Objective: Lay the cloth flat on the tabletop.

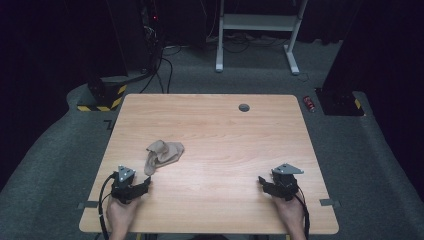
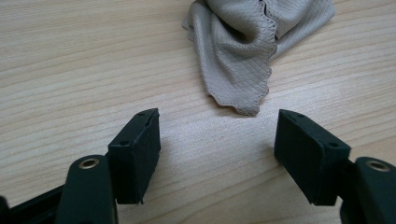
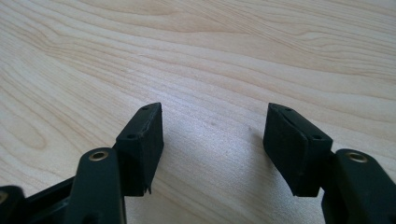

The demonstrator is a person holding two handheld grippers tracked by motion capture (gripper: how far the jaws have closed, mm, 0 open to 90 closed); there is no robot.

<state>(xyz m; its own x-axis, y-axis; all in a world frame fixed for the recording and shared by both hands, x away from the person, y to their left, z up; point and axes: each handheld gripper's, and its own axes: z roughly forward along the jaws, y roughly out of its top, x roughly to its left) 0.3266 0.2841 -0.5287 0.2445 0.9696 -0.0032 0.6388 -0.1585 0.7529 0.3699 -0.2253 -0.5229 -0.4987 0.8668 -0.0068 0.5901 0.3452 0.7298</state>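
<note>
A wooden table (image 1: 210, 125) stands on grey carpet. The beige cloth (image 1: 163, 154) lies crumpled just ahead of the left gripper (image 2: 217, 140), jaws spread, empty; its diamond weave shows close up. The right gripper (image 3: 215, 135), also spread, faces bare wood.

No legible text, label or number — table, cloth, floor alike

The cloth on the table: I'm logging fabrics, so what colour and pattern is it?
The cloth is beige with a fine diamond-grid weave, clearest in the left gripper view.
</note>
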